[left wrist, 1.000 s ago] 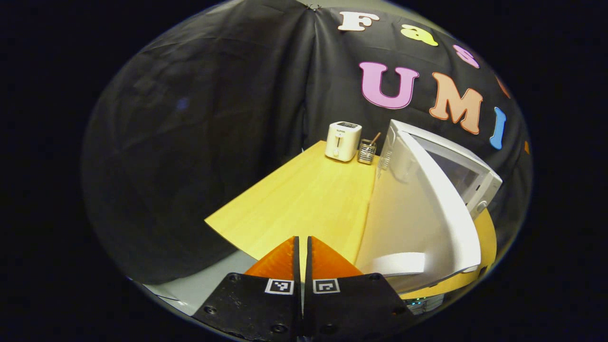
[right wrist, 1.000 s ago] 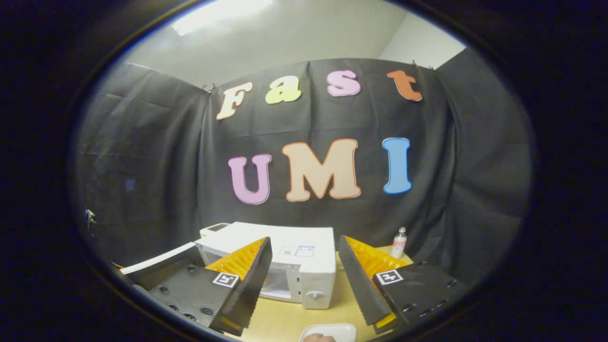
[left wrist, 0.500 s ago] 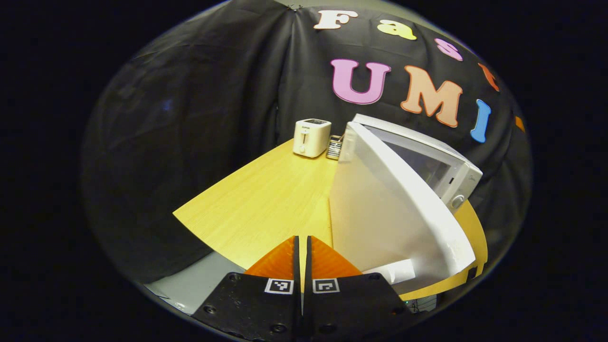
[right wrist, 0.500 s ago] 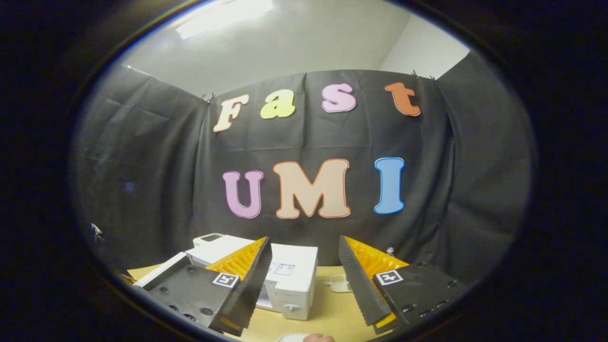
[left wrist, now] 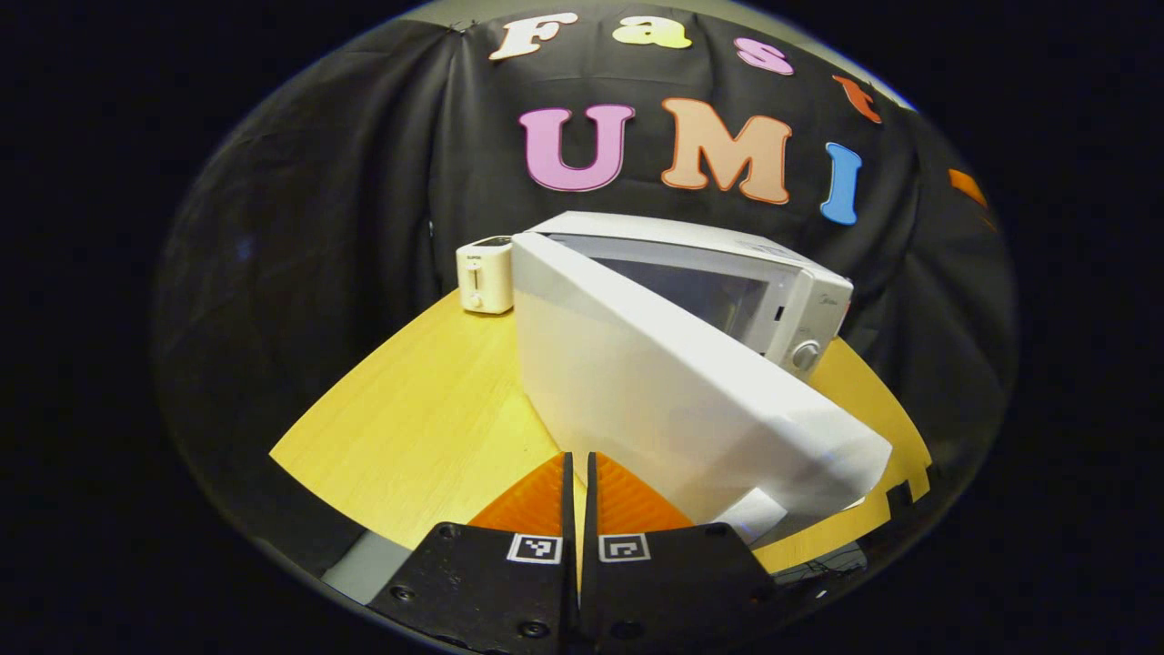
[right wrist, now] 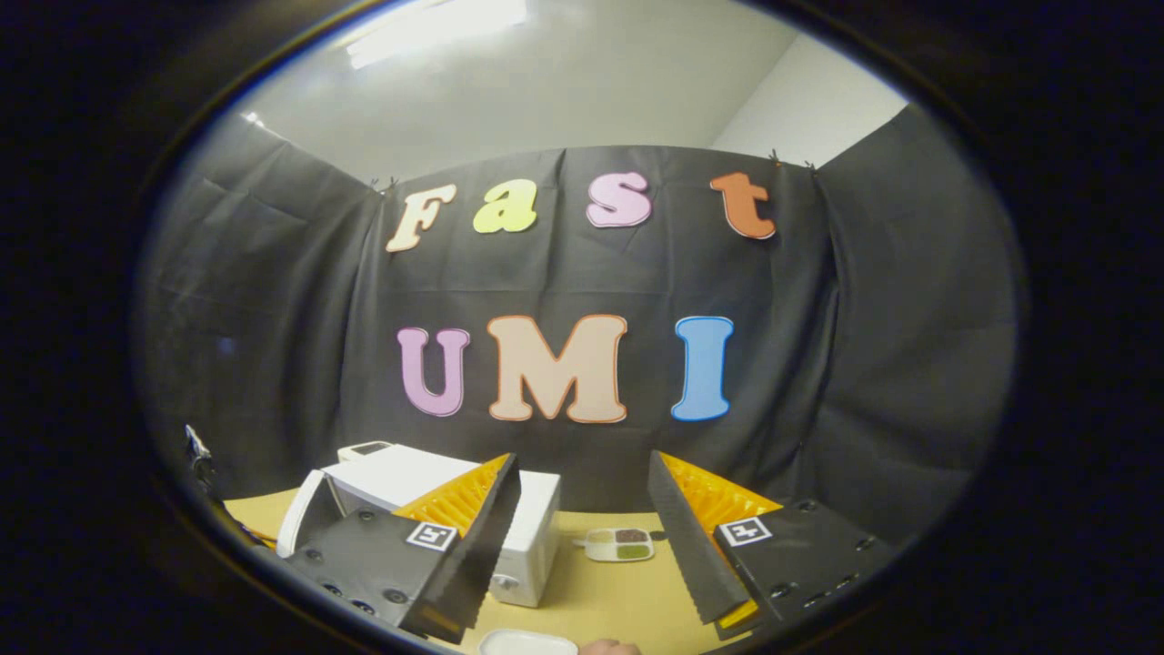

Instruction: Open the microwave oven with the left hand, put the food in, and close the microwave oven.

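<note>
**Q:** What stands on the worktop, largest first?

**A:** The microwave oven toward the back edge, its door swung wide toward my left gripper. Behind it, by the back left corner, a toaster. In the right gripper view, a small compartment tray lies to the right of the oven, and a white plate sits at the near edge with something pinkish at its rim; I judge this the food, though too little shows to be sure.

**Q:** State of the grippers?

**A:** Left: fingers pressed together, holding nothing, close by the door's free edge. My right gripper: jaws wide apart, empty, raised above the worktop.

**Q:** Progress?

**A:** I judge opening done. Left to do: grasp the food, place it in the cavity, push the door closed.
</note>
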### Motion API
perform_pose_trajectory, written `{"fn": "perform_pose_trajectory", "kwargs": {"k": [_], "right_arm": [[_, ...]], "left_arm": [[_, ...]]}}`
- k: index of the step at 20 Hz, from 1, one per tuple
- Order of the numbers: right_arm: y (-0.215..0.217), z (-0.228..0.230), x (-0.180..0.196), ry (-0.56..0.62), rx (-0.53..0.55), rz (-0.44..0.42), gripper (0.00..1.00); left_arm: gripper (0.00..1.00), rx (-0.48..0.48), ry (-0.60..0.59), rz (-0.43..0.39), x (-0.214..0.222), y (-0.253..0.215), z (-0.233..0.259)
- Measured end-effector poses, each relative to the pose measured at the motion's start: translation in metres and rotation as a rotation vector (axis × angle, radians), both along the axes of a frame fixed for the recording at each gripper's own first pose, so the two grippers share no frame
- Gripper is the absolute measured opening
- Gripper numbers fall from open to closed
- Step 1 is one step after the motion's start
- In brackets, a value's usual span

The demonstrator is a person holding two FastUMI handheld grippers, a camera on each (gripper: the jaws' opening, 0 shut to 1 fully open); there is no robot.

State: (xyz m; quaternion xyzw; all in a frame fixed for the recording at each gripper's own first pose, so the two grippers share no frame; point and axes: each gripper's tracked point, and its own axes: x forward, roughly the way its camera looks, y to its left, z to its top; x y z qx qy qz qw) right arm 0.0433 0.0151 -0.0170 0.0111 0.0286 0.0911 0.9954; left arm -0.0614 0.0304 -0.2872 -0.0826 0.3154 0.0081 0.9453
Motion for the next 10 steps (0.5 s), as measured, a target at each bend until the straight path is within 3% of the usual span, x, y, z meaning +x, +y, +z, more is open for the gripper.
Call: {"fn": "perform_pose_trajectory", "kwargs": {"k": [2,6,7,10], "right_arm": [[-0.008,0.002,-0.005,-0.004,0.001,-0.005,0.89],[-0.026,0.011,-0.01,-0.018,0.002,-0.029,0.89],[-0.029,0.012,-0.011,-0.019,0.003,-0.034,0.84],[-0.039,0.013,-0.013,-0.013,0.009,-0.051,0.84]], "left_arm": [[0.0,0.01,0.004,-0.029,0.012,-0.014,0.0],[0.0,0.012,-0.009,-0.081,0.037,-0.041,0.003],[0.0,0.009,-0.01,-0.096,0.044,-0.047,0.004],[0.02,-0.01,-0.031,-0.139,0.065,-0.071,0.012]]}}
